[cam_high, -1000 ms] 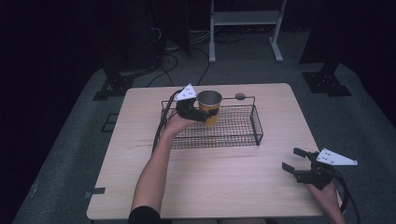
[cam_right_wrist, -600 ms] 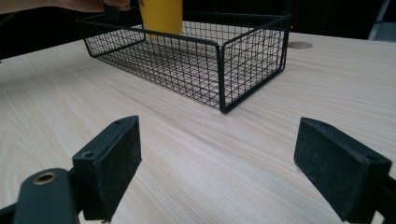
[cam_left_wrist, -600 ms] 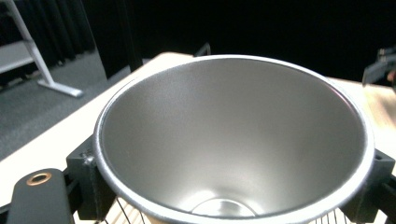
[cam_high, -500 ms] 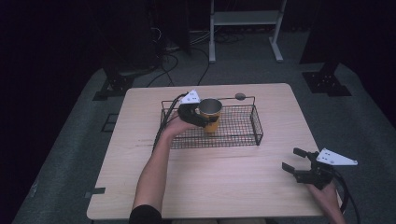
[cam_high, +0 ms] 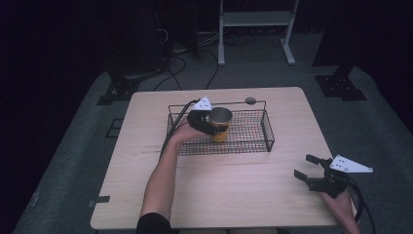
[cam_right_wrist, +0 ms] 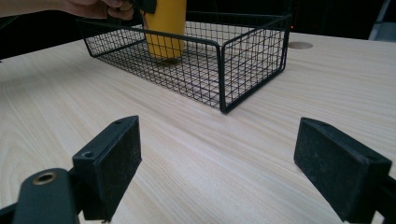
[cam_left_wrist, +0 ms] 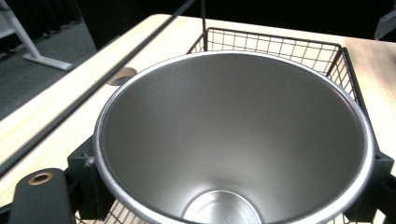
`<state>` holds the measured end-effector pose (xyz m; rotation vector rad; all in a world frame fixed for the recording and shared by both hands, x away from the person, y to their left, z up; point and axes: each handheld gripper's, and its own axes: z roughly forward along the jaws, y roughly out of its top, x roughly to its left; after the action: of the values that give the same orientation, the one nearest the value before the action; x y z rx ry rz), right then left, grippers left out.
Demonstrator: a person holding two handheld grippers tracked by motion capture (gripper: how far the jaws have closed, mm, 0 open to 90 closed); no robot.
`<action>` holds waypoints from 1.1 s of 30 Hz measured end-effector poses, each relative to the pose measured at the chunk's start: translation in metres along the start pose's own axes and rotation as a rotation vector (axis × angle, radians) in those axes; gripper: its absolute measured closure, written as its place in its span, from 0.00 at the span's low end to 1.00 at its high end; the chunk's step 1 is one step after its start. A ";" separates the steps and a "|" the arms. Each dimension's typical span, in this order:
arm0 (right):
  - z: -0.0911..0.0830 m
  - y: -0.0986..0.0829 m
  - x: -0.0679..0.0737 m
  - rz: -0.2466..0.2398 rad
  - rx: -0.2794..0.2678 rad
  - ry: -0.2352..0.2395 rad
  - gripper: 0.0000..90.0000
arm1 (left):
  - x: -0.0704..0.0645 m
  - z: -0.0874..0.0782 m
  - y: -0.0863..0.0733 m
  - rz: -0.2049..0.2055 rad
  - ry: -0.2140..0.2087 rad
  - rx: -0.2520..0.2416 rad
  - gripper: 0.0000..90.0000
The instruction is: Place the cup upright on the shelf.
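**A dark recording lab, not a home**

This looks like a lab or studio set up for recording. One pale wooden worktop (cam_high: 214, 195) stands alone on grey carpet (cam_high: 73, 170), with black all around it and light falling on the work area alone. Black stand feet (cam_high: 341, 87) sit on the carpet at both far corners, and cables (cam_high: 180, 63) trail loose across the floor behind. A white metal frame (cam_high: 253, 29) stands farther back. The person at the worktop holds tongs (cam_high: 311, 168) topped with a grey marker plate (cam_high: 350, 165) and trailing a cable, which is test gear rather than household stuff. I see no furniture or decoration of a lived-in room.
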<state>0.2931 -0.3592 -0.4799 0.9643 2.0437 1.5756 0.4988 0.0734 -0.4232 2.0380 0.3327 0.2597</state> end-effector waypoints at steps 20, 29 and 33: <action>0.000 0.000 0.000 -0.002 0.001 0.000 0.15 | 0.000 0.001 -0.005 0.007 -0.024 0.055 0.14; 0.000 0.000 0.000 0.001 0.000 0.001 0.15 | 0.001 -0.001 -0.006 -0.001 -0.009 0.050 0.06; 0.000 0.000 0.000 0.001 0.000 0.001 0.15 | 0.001 -0.002 -0.004 -0.003 -0.001 0.040 0.03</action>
<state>0.2932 -0.3595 -0.4799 0.9649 2.0447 1.5764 0.4984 0.0768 -0.4260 2.0771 0.3425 0.2524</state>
